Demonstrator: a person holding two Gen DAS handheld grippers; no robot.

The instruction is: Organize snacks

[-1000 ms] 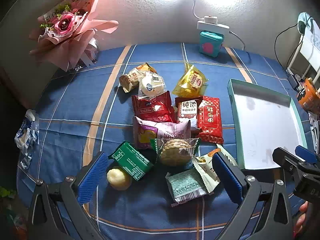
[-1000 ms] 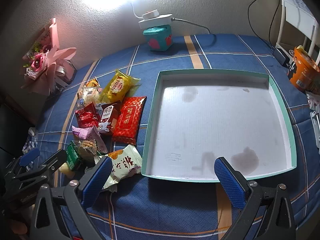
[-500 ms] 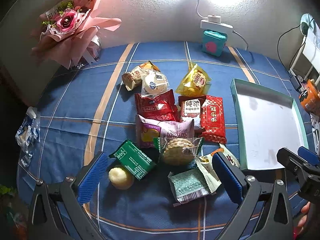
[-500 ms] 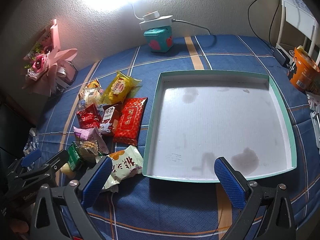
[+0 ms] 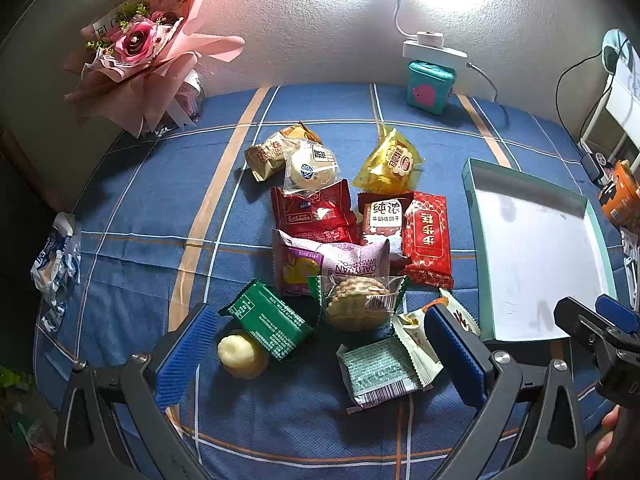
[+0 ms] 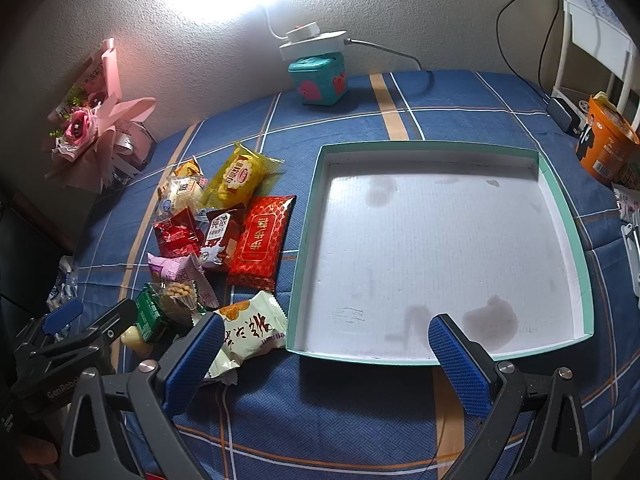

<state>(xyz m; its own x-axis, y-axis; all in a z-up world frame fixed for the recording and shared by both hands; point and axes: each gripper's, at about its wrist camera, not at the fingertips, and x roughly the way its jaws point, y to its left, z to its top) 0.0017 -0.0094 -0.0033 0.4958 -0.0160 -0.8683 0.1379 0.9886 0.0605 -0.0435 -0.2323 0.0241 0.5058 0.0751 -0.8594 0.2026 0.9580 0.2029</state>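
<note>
2 grippers hover low over a blue plaid tablecloth (image 6: 440,92), both w/ fingers wide apart and holding nothing. Biggest thing is the teal-rimmed tray (image 6: 568,216) on the right side, its white floor bare except some stains. Left of the tray lies the snack pile (image 5: 340,240), approx. 12 packets, touching and overlapping each other. The red packet (image 6: 260,240) is just beside the tray wall. The left gripper (image 5: 320,356) frames a green packet (image 5: 268,324), a round cookie pack (image 5: 356,304) and a small pale ball (image 5: 240,354). The right gripper (image 6: 328,356) is at the tray's near edge; its left finger covers part of a white packet (image 6: 250,328).
</note>
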